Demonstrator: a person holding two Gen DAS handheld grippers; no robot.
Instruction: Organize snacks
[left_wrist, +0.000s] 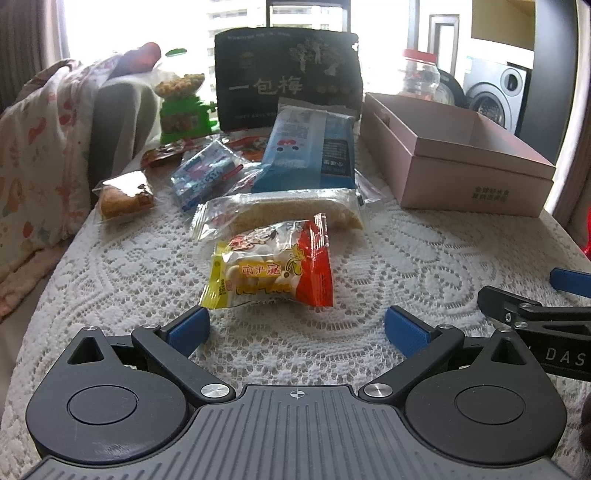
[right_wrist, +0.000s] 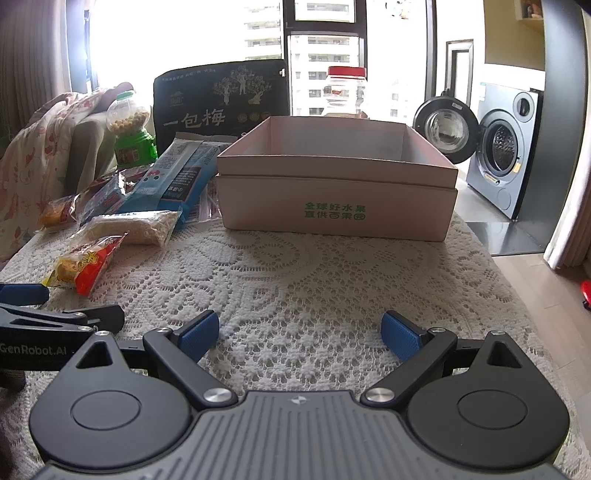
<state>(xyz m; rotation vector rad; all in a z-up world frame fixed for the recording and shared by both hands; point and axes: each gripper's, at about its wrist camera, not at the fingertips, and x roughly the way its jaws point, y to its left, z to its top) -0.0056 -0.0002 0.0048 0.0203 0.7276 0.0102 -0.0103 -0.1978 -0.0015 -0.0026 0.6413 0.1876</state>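
both claws (left_wrist: 295, 326) (right_wrist: 300, 332) apart over lace tablecloth (right_wrist: 314, 273); washing machine (right_wrist: 506, 147) door open, drum contents unclear.

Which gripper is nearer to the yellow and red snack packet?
Left. The left gripper is open right in front of the packet; the right gripper is open off to its right, facing the box.

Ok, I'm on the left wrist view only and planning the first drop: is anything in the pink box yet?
Observer: In the right wrist view the pink box has bare inner walls and nothing shows above its rim; its floor is hidden.
Operator: And the right claw?
Observer: The right claw is open over the lace tablecloth, holding nothing.
Operator: Facing what?
Observer: It points straight at the box's front wall.
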